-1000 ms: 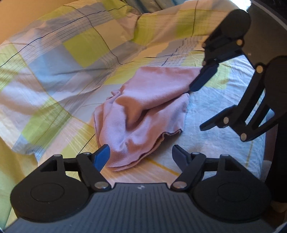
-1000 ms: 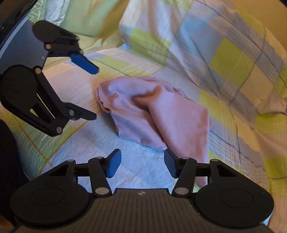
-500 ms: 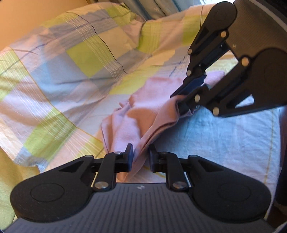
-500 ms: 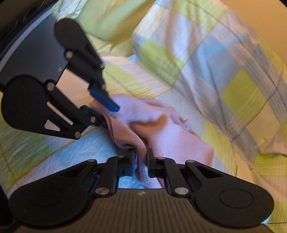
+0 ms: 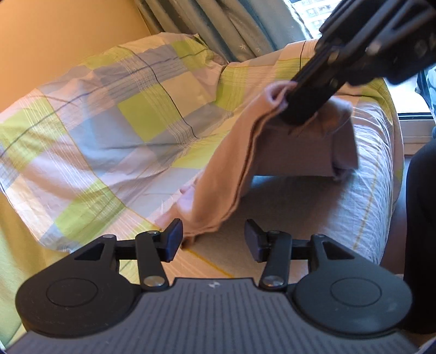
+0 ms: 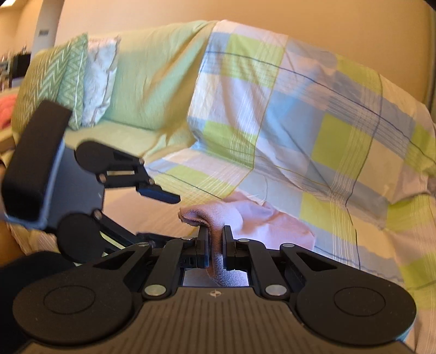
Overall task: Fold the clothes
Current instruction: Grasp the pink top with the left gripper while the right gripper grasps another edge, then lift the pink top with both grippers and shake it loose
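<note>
Pink garment [image 5: 231, 168] pinched in right gripper [image 6: 215, 246] jaws, left gripper [image 5: 214, 239] jaws spread

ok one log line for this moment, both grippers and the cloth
left hand-held gripper: open, empty | right hand-held gripper: shut on pink cloth | cloth: one end lifted off bed

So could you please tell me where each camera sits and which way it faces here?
Left wrist: rides the open left claw, looking along the bed toward the curtains; shows the right claw pinching the pink garment and a dark sleeve at right.
Right wrist: rides the right claw, shut on the garment, facing the checked quilt and pillows; the left claw shows at left.
Shared: garment, quilt, each other's claw.
</note>
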A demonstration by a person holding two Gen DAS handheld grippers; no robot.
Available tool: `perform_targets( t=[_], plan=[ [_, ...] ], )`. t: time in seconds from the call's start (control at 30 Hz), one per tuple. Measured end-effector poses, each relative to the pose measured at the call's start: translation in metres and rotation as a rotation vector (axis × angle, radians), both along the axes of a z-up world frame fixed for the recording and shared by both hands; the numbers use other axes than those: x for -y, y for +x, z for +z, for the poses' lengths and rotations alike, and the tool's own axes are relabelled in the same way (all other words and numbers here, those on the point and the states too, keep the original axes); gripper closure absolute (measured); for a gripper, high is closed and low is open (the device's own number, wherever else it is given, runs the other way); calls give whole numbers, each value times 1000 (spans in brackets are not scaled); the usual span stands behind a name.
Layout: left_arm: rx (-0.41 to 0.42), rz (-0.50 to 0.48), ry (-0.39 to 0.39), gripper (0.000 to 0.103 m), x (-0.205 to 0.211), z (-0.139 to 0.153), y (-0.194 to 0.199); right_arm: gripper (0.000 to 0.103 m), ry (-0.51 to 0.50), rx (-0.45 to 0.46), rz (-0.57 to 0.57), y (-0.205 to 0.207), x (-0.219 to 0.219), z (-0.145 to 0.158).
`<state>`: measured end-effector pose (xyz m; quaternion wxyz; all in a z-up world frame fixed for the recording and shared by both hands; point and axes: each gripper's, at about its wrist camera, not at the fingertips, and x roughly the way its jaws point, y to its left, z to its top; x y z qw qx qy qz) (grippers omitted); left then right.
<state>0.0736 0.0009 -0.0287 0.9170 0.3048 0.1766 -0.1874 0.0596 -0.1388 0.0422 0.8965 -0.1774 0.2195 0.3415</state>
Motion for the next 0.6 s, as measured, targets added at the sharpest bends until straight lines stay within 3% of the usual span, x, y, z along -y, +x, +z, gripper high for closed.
perform_targets(
  t=[0.13, 0.23, 0.3, 0.37, 0.5, 0.6],
  plan=[
    [2, -20, 19, 57, 12, -3, 7, 95, 50, -18, -2, -14, 13, 19],
    [-20, -32, 4, 66, 15, -8, 14, 95, 88, -41, -18, -19, 25, 26],
    [-34, -37, 1, 89, 15, -9, 19, 95, 98, -54, -34, -19, 32, 27],
    [-34, -32, -2, 100, 12, -8, 21, 95, 100, -69, -44, -18, 37, 26],
    [6, -3, -10, 103, -1, 3, 21, 95, 98, -104, -42, -18, 39, 19],
    [64, 0, 12, 103, -8, 34, 29, 95, 125, -138, -26, -19, 36, 16]
  ],
)
